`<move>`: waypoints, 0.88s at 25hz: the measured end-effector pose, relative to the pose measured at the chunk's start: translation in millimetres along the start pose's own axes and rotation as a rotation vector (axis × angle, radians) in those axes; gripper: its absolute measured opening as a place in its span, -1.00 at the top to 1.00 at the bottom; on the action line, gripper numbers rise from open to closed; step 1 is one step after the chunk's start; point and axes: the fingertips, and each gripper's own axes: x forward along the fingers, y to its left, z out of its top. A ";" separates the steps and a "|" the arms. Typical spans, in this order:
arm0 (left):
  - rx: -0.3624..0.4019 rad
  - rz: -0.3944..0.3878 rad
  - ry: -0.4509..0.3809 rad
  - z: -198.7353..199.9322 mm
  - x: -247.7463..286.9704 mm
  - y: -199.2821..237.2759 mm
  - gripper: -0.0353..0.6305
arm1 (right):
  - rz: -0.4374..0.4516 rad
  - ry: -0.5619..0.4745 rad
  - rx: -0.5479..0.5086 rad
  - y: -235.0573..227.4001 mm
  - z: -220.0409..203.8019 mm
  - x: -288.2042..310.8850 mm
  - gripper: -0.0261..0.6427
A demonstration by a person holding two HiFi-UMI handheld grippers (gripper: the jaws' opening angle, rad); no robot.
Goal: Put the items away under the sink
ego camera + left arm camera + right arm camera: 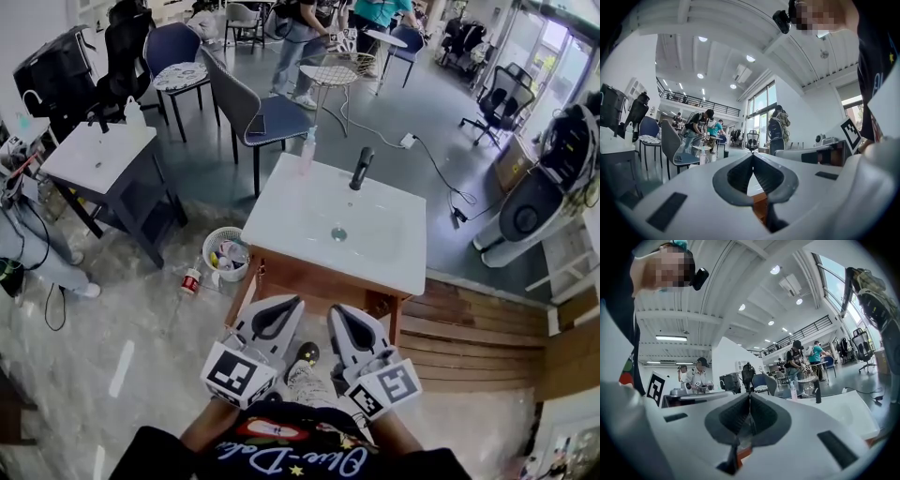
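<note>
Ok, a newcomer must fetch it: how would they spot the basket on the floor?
Find the white sink on its wooden cabinet mid-room. On the floor at its left stands a small round white basket with colourful items inside. The red-and-white container beside it is smaller.

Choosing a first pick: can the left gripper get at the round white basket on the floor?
Probably yes: the round white basket stands on the floor beside the wooden sink cabinet, nothing between it and the shut left gripper.
</note>
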 end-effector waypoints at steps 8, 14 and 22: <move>0.004 0.015 0.011 -3.1 18.0 11.6 0.87 | 0.013 0.013 0.005 -19.4 -2.0 15.8 0.90; 0.002 0.046 0.020 -7.3 25.8 27.2 0.87 | 0.042 0.014 0.012 -27.4 -3.6 36.6 0.90; 0.006 0.075 0.028 -8.4 37.6 42.5 0.87 | 0.074 0.019 0.019 -38.9 -3.9 56.3 0.90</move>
